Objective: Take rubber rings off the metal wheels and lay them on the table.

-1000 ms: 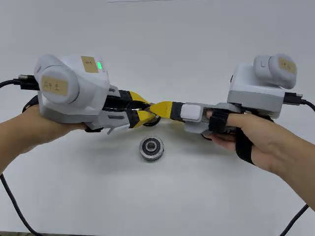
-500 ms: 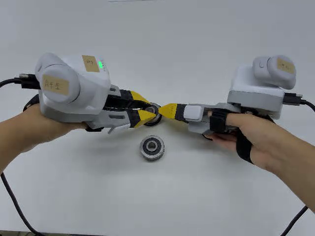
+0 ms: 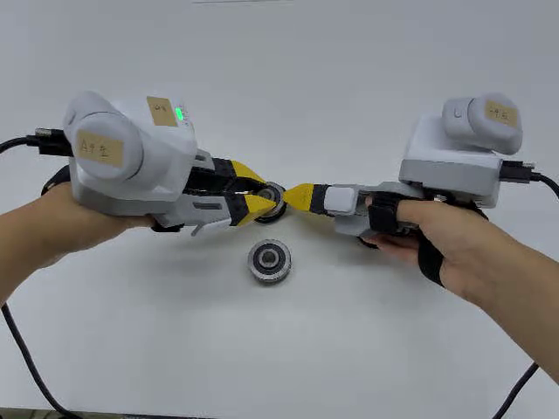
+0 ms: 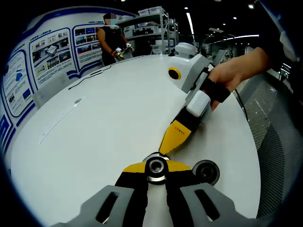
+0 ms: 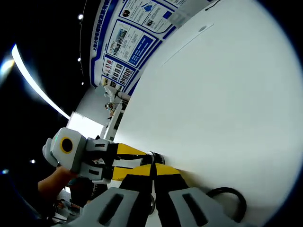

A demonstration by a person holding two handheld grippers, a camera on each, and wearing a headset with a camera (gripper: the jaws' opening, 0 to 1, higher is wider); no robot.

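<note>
My left gripper (image 3: 260, 197) is shut on a small metal wheel (image 3: 271, 193) with a black rubber ring, held just above the table; in the left gripper view the wheel (image 4: 156, 167) sits between the yellow jaws. My right gripper (image 3: 291, 196) comes in from the right, jaws together, pinching the ring at the wheel's rim (image 4: 164, 153). In the right gripper view its own shut gripper (image 5: 152, 166) meets the left gripper (image 5: 124, 151). A second wheel (image 3: 268, 261) with its ring lies flat on the table below them, also seen as the wheel (image 4: 206, 171).
The white table (image 3: 288, 78) spreads out on every side. A thin black loop (image 5: 228, 202) lies on the table beside my right gripper. Cables trail from both grippers. A person (image 4: 112, 35) stands far off beyond the table.
My right gripper has drawn back to the right, out from between the left jaws, and the held wheel now shows between the two tips. The left gripper and the lying wheel stay put.
</note>
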